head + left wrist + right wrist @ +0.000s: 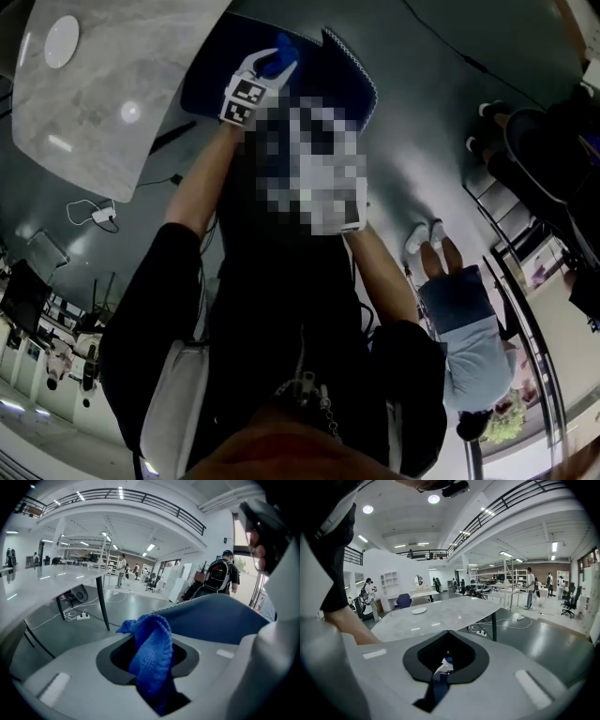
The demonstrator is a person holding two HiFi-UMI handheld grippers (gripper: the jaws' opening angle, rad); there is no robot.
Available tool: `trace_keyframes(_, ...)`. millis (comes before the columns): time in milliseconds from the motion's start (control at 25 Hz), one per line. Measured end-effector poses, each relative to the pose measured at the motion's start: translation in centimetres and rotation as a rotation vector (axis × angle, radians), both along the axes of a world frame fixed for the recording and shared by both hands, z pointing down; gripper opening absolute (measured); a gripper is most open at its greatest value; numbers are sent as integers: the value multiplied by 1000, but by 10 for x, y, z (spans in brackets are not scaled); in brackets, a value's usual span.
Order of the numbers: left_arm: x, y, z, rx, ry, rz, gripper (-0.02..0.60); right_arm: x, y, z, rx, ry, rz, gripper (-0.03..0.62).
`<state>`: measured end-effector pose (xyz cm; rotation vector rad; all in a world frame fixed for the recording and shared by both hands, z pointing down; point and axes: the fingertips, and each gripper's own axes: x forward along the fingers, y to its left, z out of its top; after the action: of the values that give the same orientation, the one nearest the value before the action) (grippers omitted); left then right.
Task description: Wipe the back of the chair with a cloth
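My left gripper (267,70) is raised at the top of the head view and is shut on a blue knitted cloth (284,49). In the left gripper view the cloth (152,648) bunches up out of the jaws of the left gripper (154,672). The dark blue chair back (220,620) with a stitched edge lies just beyond it, and whether they touch is unclear. The chair (347,80) shows dark blue behind the gripper. My right gripper (443,670) is shut and faces a table, away from the chair. A small white and blue bit shows in its opening.
A grey marble table (103,84) with a white plate (62,41) stands left of the chair, also seen as the table (436,616) and plate (419,611). A power strip (101,216) and cables lie on the floor. A person (464,319) stands to the right.
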<state>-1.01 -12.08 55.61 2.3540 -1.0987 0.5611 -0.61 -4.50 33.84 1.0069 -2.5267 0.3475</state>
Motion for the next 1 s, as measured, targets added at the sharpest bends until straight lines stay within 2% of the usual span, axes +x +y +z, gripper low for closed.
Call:
trace_keyframes(200,10,-11,66,-74,-12,45,138,-2,-5,16,-36,38,19,3)
trace_keyframes(360,18,-28,110,-107,-10,45,138,5,-20,34,-61,27,81,3)
trace_keyframes(480,24,-34,136,-129,-4,45,138,11,-27,47,-81,18,134,3)
trace_keyframes(680,36,-33,169,-167,-14,93,138,18,-29,68,-153,28,207,3)
trace_keyframes(840,43,-27,189,-204,-31,127,138,19,-17,89,-254,96,238,3)
trace_keyframes(1000,61,-26,203,-238,-12,152,138,33,-7,110,-386,143,306,3)
